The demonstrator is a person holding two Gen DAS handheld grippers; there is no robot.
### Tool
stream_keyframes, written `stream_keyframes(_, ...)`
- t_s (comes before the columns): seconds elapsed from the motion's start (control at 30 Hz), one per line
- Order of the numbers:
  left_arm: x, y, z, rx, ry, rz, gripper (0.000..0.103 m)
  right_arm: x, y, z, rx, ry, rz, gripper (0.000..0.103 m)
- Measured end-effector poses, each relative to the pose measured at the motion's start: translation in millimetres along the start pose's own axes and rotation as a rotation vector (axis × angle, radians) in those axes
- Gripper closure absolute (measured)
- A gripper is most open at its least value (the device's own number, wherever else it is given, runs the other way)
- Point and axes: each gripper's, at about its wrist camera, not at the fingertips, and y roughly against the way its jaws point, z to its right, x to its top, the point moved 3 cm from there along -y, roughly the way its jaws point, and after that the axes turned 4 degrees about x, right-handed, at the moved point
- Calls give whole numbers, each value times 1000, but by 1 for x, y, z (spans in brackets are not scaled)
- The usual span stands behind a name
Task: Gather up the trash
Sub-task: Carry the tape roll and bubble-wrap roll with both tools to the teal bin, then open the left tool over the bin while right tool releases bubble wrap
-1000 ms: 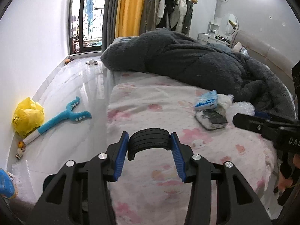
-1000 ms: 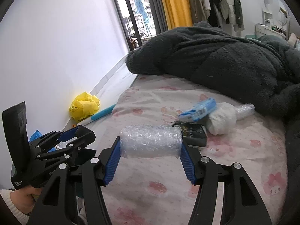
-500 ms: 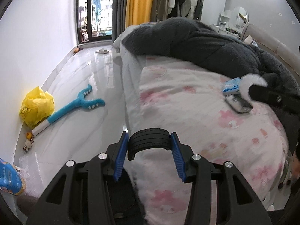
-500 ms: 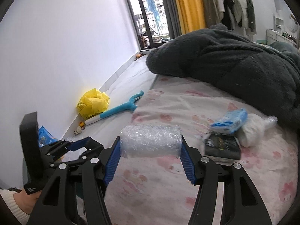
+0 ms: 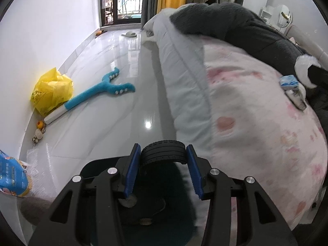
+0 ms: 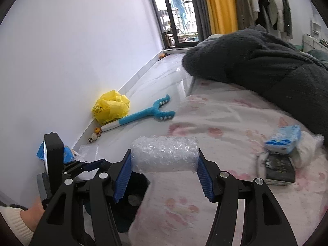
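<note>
My left gripper (image 5: 163,164) is shut on a small black rubber tyre (image 5: 163,153) and holds it over a dark bin (image 5: 155,211) on the floor beside the bed. My right gripper (image 6: 164,174) is shut on a roll of clear bubble wrap (image 6: 165,153) above the bed's near edge. The left gripper (image 6: 82,164) also shows at the lower left of the right wrist view, over the bin (image 6: 131,201). A blue packet (image 6: 284,138), a white wad (image 6: 307,151) and a black flat box (image 6: 278,167) lie on the pink sheet (image 6: 225,123).
A dark fleece blanket (image 6: 256,65) covers the far part of the bed. On the floor by the left wall lie a yellow plastic bag (image 5: 51,92), a blue fork-shaped toy (image 5: 98,92), small toys (image 5: 39,131) and a blue snack bag (image 5: 12,176).
Both grippers have swung left, away from the bed's middle toward its side. The left gripper with the tyre now hangs over the dark bin on the floor. Both grips are unchanged.
</note>
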Motion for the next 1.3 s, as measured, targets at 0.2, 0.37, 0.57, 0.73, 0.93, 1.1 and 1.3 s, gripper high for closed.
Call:
stream_keyframes(0.2, -19, -16, -25, 10, 3, -79, 55, -1, -24, -28, 35, 28, -39, 43)
stream_keyframes(0.37, -40, -33, -44, 9, 25, -174, 55, -3, -44, -49, 56, 52, -76, 43)
stream_keyframes(0.57, -59, -45, -67, 0, 67, -262, 55, -7, -69, -75, 69, 95, -120, 43)
stream_keyframes(0.73, -73, -51, -84, -14, 103, -327, 53, -10, -87, -90, 80, 116, -150, 43)
stream_keyframes(0.93, -74, -45, -102, -25, 139, -306, 32, -14, -107, -106, 91, 139, -189, 43)
stream_keyframes(1.1, -65, -30, -119, -14, 170, -237, 29, -21, -125, -113, 85, 146, -223, 43)
stream_keyframes(1.3, -47, -4, -132, 9, 162, -119, 26, -32, -147, -120, 83, 145, -274, 43)
